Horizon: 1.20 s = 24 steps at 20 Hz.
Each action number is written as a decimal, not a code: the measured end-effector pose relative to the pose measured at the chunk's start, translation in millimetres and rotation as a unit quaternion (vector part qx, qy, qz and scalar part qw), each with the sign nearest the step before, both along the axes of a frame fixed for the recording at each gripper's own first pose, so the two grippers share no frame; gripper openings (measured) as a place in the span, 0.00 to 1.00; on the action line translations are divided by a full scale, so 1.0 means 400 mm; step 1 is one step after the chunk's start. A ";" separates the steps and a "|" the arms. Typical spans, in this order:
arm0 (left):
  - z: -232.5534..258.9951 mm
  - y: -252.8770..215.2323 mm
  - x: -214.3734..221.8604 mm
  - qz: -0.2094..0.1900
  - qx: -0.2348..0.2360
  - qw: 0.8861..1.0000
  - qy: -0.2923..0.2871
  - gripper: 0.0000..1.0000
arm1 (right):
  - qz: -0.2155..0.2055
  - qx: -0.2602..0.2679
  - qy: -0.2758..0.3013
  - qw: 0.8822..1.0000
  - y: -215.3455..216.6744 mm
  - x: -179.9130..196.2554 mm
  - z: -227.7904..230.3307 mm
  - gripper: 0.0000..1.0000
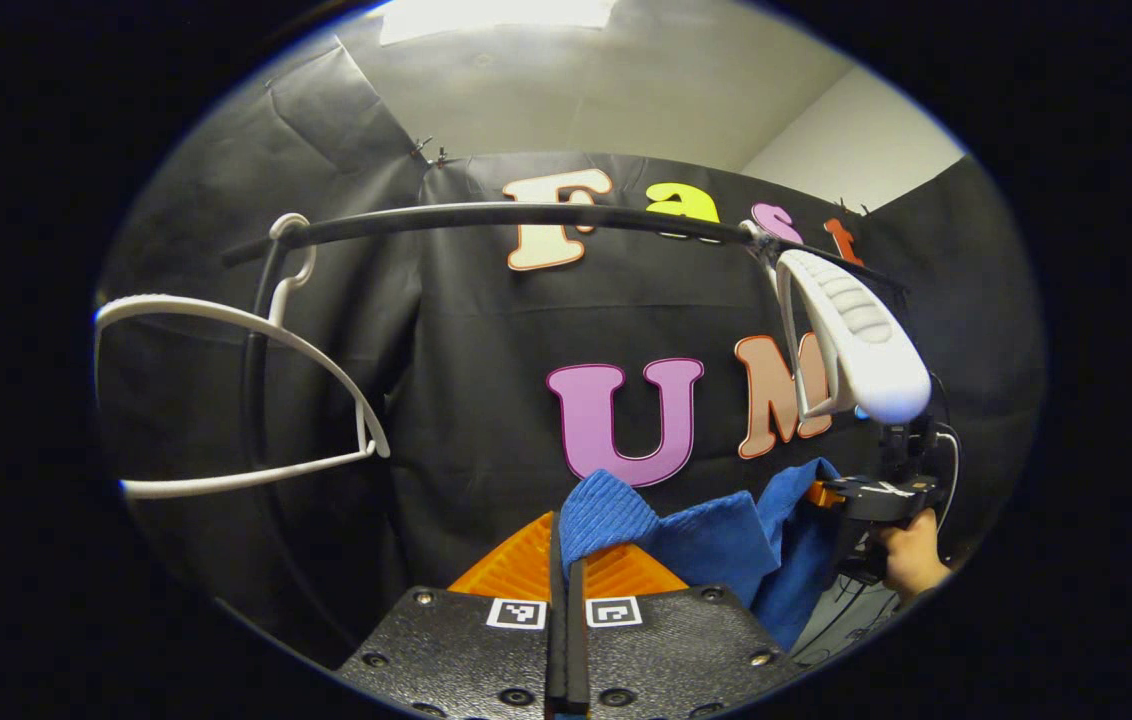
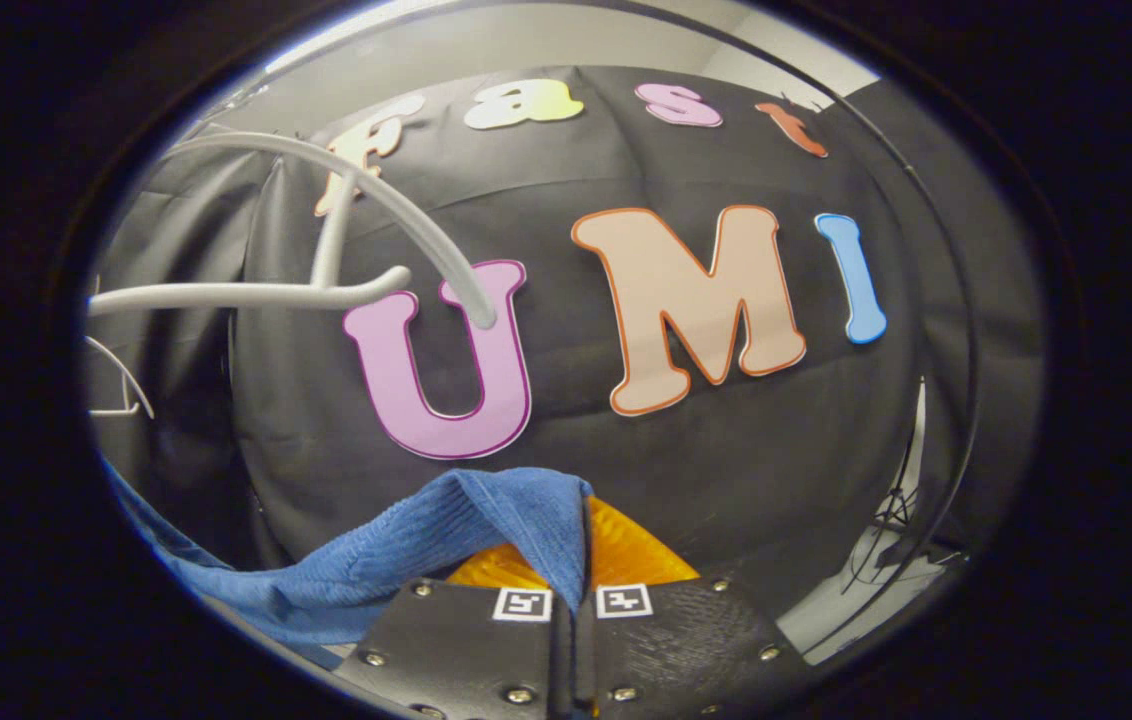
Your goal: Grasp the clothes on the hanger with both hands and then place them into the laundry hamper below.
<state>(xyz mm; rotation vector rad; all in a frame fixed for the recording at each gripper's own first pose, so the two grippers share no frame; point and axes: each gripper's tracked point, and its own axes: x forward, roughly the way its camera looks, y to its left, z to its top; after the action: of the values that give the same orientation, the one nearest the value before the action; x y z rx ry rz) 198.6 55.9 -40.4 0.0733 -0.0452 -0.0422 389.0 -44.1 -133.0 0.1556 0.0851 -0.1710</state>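
Both the left gripper (image 1: 566,580) and right gripper (image 2: 581,575) are clamped on the blue knitted cloth (image 1: 706,545), hanging below the white plastic hanger (image 1: 861,340); both should descend together, keeping it taut, toward the hamper.

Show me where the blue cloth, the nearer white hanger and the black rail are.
blue cloth (image 1: 716,545): left gripper view, the stretch hanging between the two tools.
nearer white hanger (image 1: 866,350): left gripper view, its broad shoulder end.
black rail (image 1: 486,214): left gripper view, middle of the bar.
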 end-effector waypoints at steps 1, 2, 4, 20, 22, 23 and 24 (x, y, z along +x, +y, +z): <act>-0.002 -0.005 -0.007 -0.001 -0.005 1.000 0.000 0.00 | 0.000 0.002 -0.002 1.000 0.005 -0.029 0.007 0.02; -0.001 -0.008 -0.016 -0.003 -0.010 1.000 0.001 0.00 | 0.000 0.003 0.000 1.000 0.007 -0.056 0.009 0.02; 0.000 -0.007 -0.038 -0.001 -0.017 1.000 0.002 0.00 | -0.006 0.009 -0.001 1.000 0.005 -0.124 0.024 0.02; -0.042 -0.231 -0.174 -0.049 -0.079 0.995 0.031 0.01 | 0.045 0.063 -0.015 0.997 0.144 -0.564 0.103 0.02; -0.042 -0.302 -0.169 -0.065 -0.071 0.995 0.029 0.00 | 0.070 0.086 -0.020 0.994 0.179 -0.579 0.117 0.03; -0.038 -0.330 -0.167 -0.073 -0.065 0.995 0.025 0.00 | 0.079 0.091 -0.019 0.993 0.190 -0.583 0.124 0.02; -0.036 -0.354 -0.164 -0.079 -0.060 0.995 0.021 0.00 | 0.084 0.091 -0.020 0.992 0.193 -0.588 0.132 0.07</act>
<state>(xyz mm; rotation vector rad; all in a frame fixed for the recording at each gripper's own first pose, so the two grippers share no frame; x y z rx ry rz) 133.1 -85.6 -54.8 -0.0514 -0.0116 -0.1996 153.7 33.0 -80.4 0.3321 0.0731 0.0082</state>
